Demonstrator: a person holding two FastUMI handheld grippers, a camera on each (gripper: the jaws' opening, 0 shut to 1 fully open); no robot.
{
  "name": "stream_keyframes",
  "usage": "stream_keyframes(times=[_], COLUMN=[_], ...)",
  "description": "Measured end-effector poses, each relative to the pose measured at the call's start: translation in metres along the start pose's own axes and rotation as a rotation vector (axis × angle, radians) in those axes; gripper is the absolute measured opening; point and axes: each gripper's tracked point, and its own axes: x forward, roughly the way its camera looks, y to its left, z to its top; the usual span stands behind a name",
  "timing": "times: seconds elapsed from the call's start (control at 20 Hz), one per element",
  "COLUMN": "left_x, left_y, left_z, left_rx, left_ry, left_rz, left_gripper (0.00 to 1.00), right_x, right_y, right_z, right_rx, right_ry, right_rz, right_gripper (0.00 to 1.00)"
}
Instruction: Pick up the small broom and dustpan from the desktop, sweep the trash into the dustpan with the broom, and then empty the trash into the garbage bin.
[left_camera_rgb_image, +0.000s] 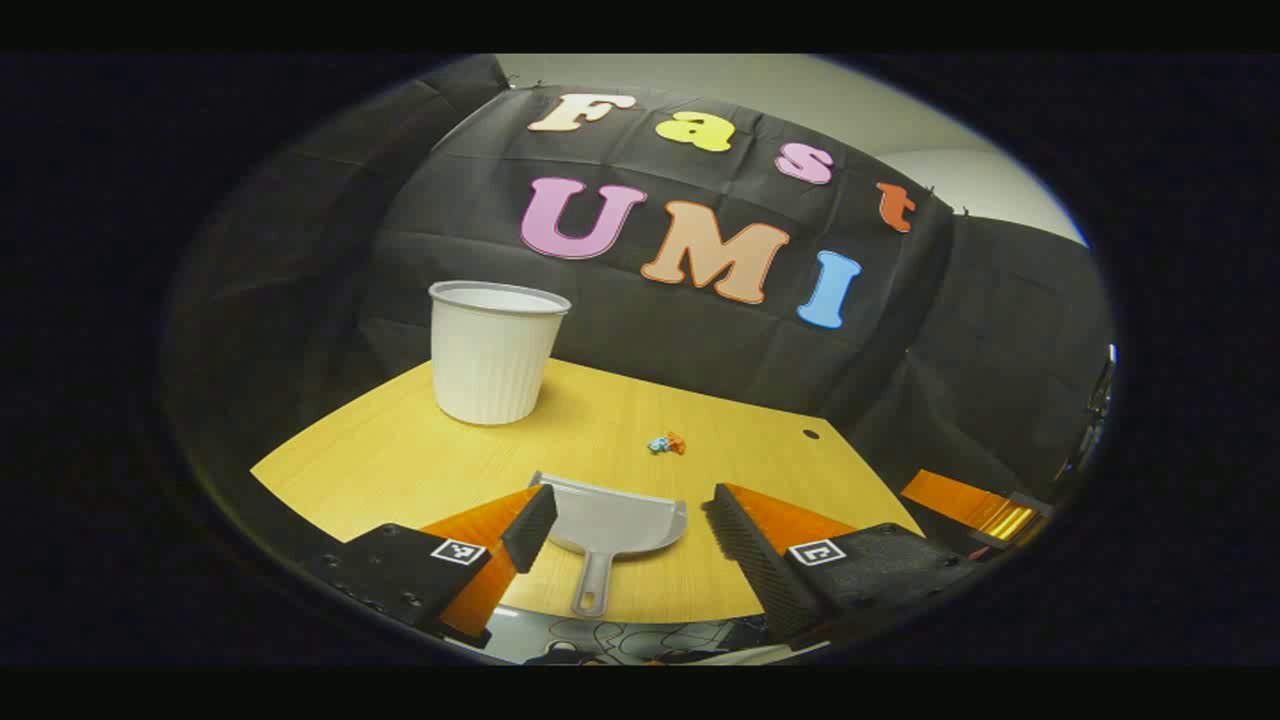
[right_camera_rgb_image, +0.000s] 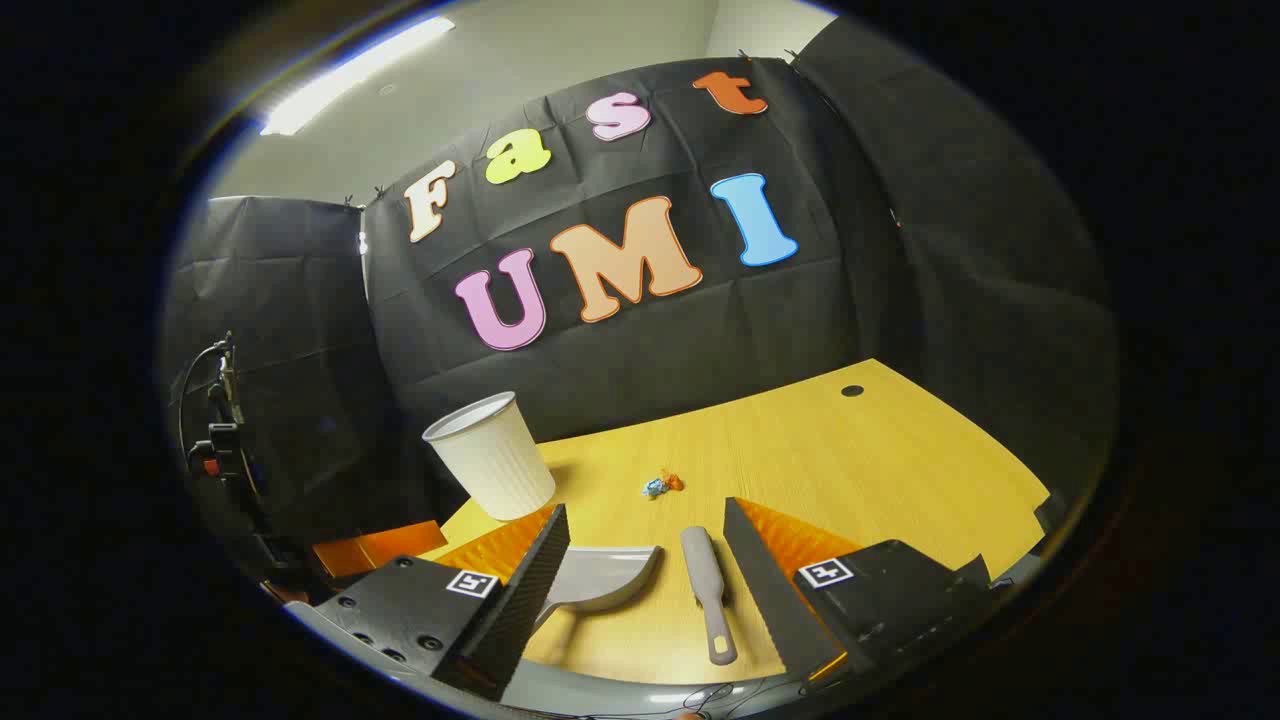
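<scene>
The left gripper (left_camera_rgb_image: 628, 528) has its two fingers (left_camera_rgb_image: 528, 528) spread wide with nothing between them touching either one; the single grey dustpan (left_camera_rgb_image: 618, 524) lies flat on the tabletop (left_camera_rgb_image: 400, 460) in the gap, its handle pointing toward the near edge. The right gripper (right_camera_rgb_image: 645, 560) likewise has its fingers (right_camera_rgb_image: 545, 570) wide apart and holding nothing. Between them, in the right gripper view, lie one small grey broom (right_camera_rgb_image: 706, 592), handle toward the near edge, and just beside it to the left the dustpan (right_camera_rgb_image: 600, 578).

One white ribbed garbage bin (left_camera_rgb_image: 495, 350) stands upright on the far left part of the tabletop. The trash (left_camera_rgb_image: 667, 443) is one small cluster of crumpled bits, blue and orange, lying beyond the dustpan and well apart from the bin. How many pieces make up the cluster cannot be told. One dark round hole (left_camera_rgb_image: 810, 434) shows in the tabletop farther right.
</scene>
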Motion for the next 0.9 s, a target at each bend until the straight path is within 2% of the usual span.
stream_keyframes(times=[0.9], left_x=[0.0047], left_y=[0.0003], left_z=[-0.0039], left_rx=[-0.012], left_ry=[0.013], left_rz=[-0.009], left_gripper=[0.94], right_x=[0.0042], right_y=[0.0088], right_z=[-0.0065], right_rx=[0.003], right_ry=[0.035], right_rz=[0.023], right_gripper=[0.92])
